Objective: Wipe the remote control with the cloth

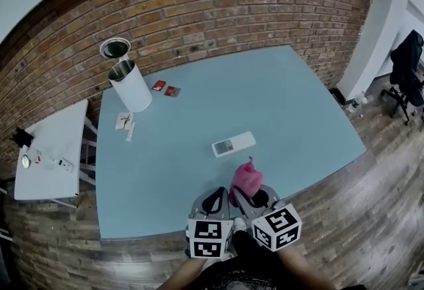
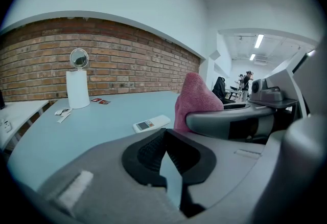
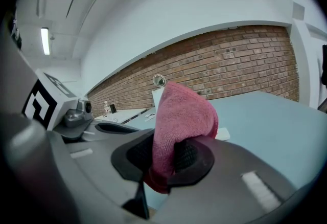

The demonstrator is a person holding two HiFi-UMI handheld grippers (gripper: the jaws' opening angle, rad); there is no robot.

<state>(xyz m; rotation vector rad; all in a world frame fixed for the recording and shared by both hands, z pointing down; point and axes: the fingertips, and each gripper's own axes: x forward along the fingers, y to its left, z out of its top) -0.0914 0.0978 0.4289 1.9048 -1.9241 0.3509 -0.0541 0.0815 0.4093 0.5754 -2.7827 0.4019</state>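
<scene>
A brick wall [image 1: 199,10] runs behind the blue table [image 1: 285,103] I stand at. Far left is a side table [image 1: 59,136] with small bits on it. On the blue table's left part lie paper scraps [image 1: 124,122], a white cylinder [image 1: 130,87] and two red cards [image 1: 165,89], all well apart from my work.

My left gripper [image 1: 213,201] hangs over the near edge with its jaws closed together and nothing between them. The remote [image 1: 233,144] lies flat near the table's middle, just beyond both grippers, with nothing touching it. My right gripper [image 1: 250,197] is beside the left one, its jaws clamped on the pink cloth [image 1: 246,177]. Most of the cloth stands up above the pads in a bunched peak.

I see three risks:
- **Sliding remote:** It lies loose on a smooth top. I expect a push from the cloth to skate it away or spin it unless my left gripper pins it first.
- **Scraped casing:** The cloth bunches above the jaws rather than ahead of them. If I come in low, the hard jaw tips may meet the casing before the cloth does.
- **Lost cloth:** The grip looks like a pinch on a fold, so dragging hard could pull the cloth out.
</scene>
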